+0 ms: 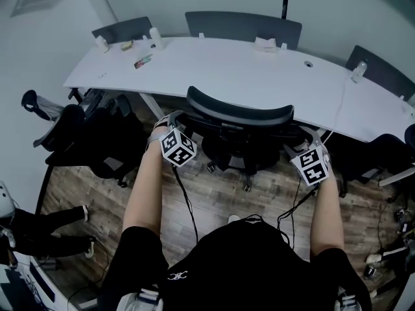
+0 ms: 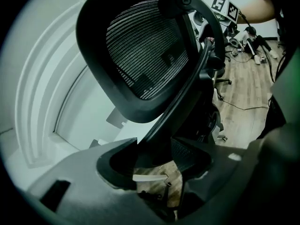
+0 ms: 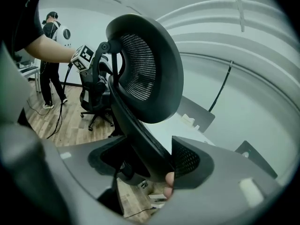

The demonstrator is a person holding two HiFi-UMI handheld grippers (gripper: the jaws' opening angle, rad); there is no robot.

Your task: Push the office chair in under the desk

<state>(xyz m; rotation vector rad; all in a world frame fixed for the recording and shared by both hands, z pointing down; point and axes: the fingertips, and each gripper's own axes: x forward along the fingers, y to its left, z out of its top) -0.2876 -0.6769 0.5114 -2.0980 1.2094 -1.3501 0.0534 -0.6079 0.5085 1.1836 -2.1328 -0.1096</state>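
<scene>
A black mesh-back office chair [image 1: 240,112] stands at the near edge of the long white desk [image 1: 246,76], its curved back top overlapping the desk edge in the head view. My left gripper [image 1: 170,120] is at the left side of the chair's back. In the left gripper view my left gripper [image 2: 154,156] is shut on the chair's back frame [image 2: 187,93]. My right gripper [image 1: 305,140] is at the back's right side. In the right gripper view my right gripper [image 3: 143,161] has its jaws shut on the back's edge [image 3: 136,125]. The seat is mostly hidden under the back.
Other black chairs stand at the left [image 1: 97,135] and right [image 1: 376,154], and grey chairs [image 1: 243,24] line the desk's far side. A bottle [image 1: 155,37] and small items lie on the desk. Cables [image 1: 188,206] trail over the wooden floor. A person [image 1: 39,232] stands at lower left.
</scene>
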